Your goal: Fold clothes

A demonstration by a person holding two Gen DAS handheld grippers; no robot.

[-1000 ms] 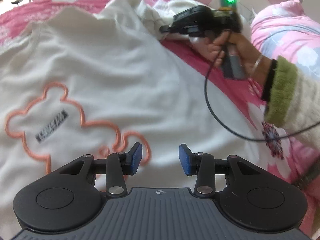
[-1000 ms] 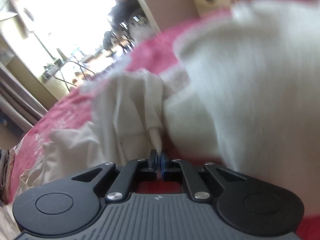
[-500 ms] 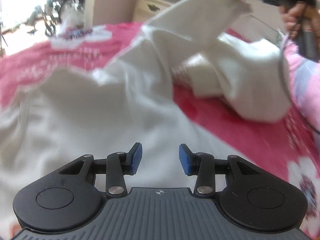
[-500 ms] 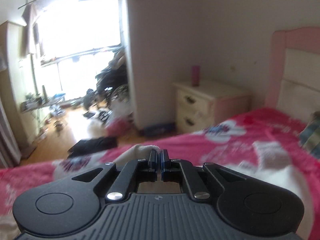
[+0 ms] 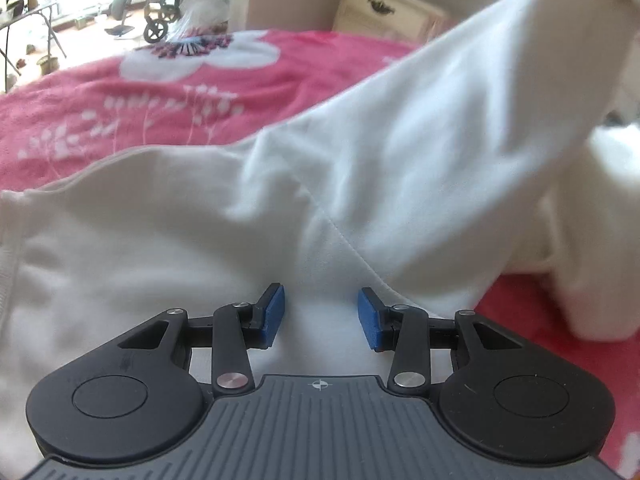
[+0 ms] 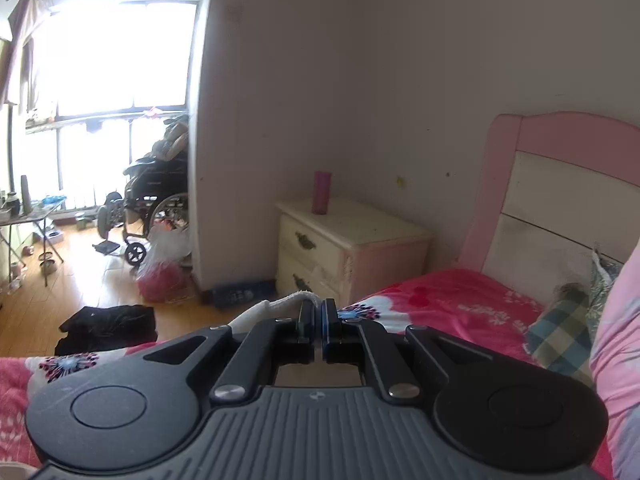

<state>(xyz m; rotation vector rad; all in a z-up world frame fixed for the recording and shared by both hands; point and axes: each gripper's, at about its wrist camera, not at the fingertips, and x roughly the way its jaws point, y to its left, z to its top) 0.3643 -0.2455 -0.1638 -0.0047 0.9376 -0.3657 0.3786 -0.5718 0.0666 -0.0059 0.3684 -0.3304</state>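
Note:
A white sweatshirt [image 5: 160, 232] lies spread on the pink flowered bedspread [image 5: 120, 92]. Its sleeve [image 5: 460, 128] is stretched up and away to the upper right, taut. My left gripper [image 5: 320, 316] stands open just above the body of the sweatshirt, beside the shoulder seam, its blue pads holding nothing. In the right wrist view my right gripper [image 6: 319, 318] is shut on the sleeve's cuff [image 6: 280, 304], a bit of white fabric sticking out to the left of its closed pads. It is held high and looks across the room.
More white cloth [image 5: 592, 248] hangs bunched at the right. A cream nightstand [image 6: 352, 252] with a pink cup [image 6: 321, 192] stands beyond the bed, next to a pink headboard [image 6: 560, 184]. A checked pillow [image 6: 560, 332] lies near it. A wheelchair [image 6: 152, 208] and dark clothes [image 6: 108, 328] occupy the wooden floor.
My right gripper has lifted the cuff up off the bed, stretching the sleeve high. My left gripper has moved forward over the sweatshirt toward the shoulder, staying open.

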